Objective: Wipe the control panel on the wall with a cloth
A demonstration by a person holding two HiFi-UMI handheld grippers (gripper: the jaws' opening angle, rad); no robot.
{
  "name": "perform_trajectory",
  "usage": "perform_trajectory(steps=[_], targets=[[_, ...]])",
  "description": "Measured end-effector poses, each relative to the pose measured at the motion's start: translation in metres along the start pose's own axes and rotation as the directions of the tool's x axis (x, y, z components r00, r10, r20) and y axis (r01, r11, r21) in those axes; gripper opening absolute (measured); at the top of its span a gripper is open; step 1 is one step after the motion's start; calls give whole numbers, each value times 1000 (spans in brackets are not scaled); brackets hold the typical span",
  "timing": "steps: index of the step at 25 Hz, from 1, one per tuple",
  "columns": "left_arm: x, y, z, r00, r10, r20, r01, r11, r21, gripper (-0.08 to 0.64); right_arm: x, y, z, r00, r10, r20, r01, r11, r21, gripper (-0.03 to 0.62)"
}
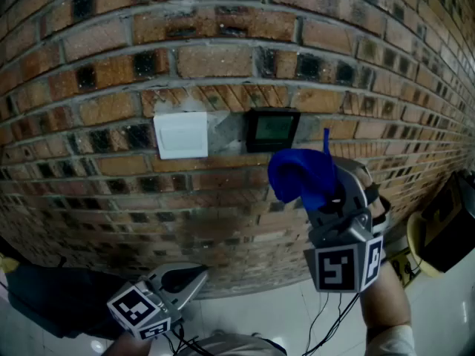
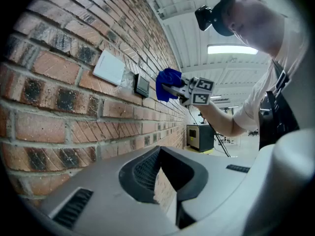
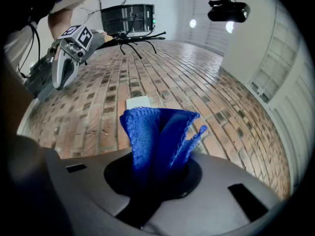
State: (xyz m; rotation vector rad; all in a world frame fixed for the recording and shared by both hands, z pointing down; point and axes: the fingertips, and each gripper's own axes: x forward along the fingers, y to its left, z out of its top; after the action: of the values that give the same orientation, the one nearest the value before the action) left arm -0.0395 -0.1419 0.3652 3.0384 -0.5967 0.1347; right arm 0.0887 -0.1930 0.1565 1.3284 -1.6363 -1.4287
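Note:
The control panel (image 1: 272, 129) is a small black box with a dark screen, set in the brick wall (image 1: 223, 35). My right gripper (image 1: 320, 199) is shut on a bunched blue cloth (image 1: 300, 175), held just below and right of the panel, close to the wall. In the right gripper view the cloth (image 3: 157, 132) stands up out of the jaws and hides the panel. The left gripper view shows panel (image 2: 142, 86) and cloth (image 2: 167, 84) side by side. My left gripper (image 1: 194, 277) hangs low near the wall's foot, shut and empty.
A white blank plate (image 1: 180, 134) sits on the wall just left of the panel. A black and yellow box (image 1: 445, 225) stands at the right, a dark bag (image 1: 44, 302) at the lower left. Cables (image 1: 326, 317) trail over the pale floor.

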Motion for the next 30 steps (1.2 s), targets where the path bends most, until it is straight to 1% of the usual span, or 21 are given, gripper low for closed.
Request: perform_trajectory(steps=[3,8,12,16,19,24,26,30], targets=[[9,2,-3,1000,12,2,-12,1000,-10,-7,24,-8,-7,1000,2,-14,-3,997,-75,86],[20,-1,-7,999,46,21,-45,999,-31,-7,52,-24,-12,999,-30,-13,28,989,-148,86],[19,1,-10,996,89,33,-87,995,-45,-8,65,-22,-13,999,-35,-11,32,977,-210,86],[18,6,-12,991,130,31,-128,990,-51,-6,63,-11,-12,999,-45,-6,42,969,-245,86],[19,7,-12,989,144,23,-143,989,-48,-7,60,13,-17,1000,-18,-16,13,966,-259,86],[21,7,-11,987,162,16,-161,986,-47,-7,54,47,-28,1000,23,-20,-27,971,-239,86],[21,6,-12,986,164,14,-163,985,-49,-7,53,62,-32,998,55,-24,-59,970,-235,86],[21,4,-11,986,166,14,-165,985,-55,-7,56,96,-42,989,143,-41,-148,961,-234,86]])
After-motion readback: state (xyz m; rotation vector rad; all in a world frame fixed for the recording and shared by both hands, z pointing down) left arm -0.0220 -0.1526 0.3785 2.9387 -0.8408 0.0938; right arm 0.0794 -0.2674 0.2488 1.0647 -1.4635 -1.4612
